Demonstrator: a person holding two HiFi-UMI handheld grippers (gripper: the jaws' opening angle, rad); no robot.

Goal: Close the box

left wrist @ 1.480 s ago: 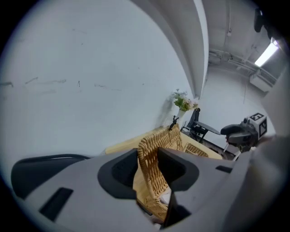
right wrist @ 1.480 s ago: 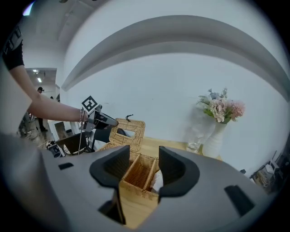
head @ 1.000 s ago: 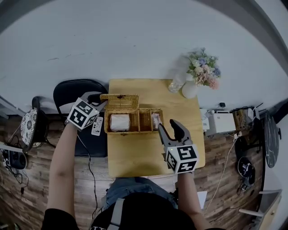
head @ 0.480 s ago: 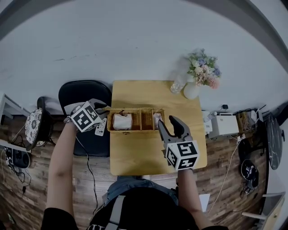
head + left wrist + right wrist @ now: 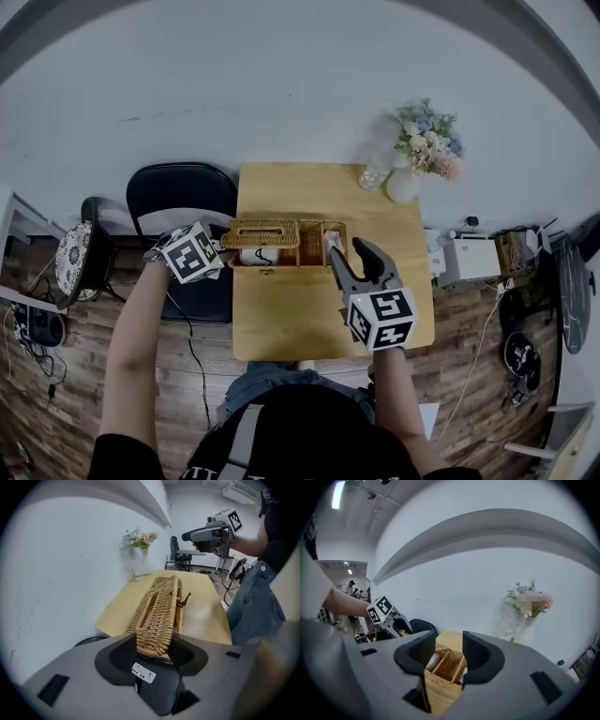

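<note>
The step in hand is the lowering of the lid. The long woven wicker box (image 5: 319, 246) stands across the middle of the pale wooden table (image 5: 281, 319). Its flat wicker lid with a slot (image 5: 261, 232) lies tilted over the left part of the box, almost down but, as I judge it, not yet seated, because a strip of the white contents (image 5: 255, 255) shows under its near edge. The open compartments at the right end have no cover over them. The left gripper (image 5: 220, 251) is at the left end of the box. In the left gripper view the near end of the lid (image 5: 157, 616) sits between the jaws of the left gripper (image 5: 154, 651). These jaws have just been opening, and the pads seem no longer to press on the wicker, so the lid looks released, or nearly so. The right gripper (image 5: 350, 251) hovers just beside the right end, its jaws apart and empty. In its own view, only the box (image 5: 445, 665) shows beyond the right gripper (image 5: 449, 651). The next move, I think, calls for drawing the left gripper away without lifting the lid again, then pressing the lid flat, while the right gripper steadies the box.
</note>
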